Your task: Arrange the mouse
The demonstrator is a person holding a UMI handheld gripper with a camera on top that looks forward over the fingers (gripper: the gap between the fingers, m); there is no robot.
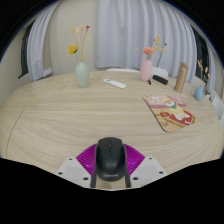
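Rounded black mouse (109, 157) (matte) between fingers (84, 163)

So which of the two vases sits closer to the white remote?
The pale green vase with yellow flowers; the remote lies just beside it, while the pink vase stands farther off.

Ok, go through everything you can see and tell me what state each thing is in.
tongs: shut on the mouse
mouse: upright, gripped between both pads
teal vase: standing, flowers in it
pink vase: standing, flowers in it
magazine: lying flat, closed
remote: lying flat
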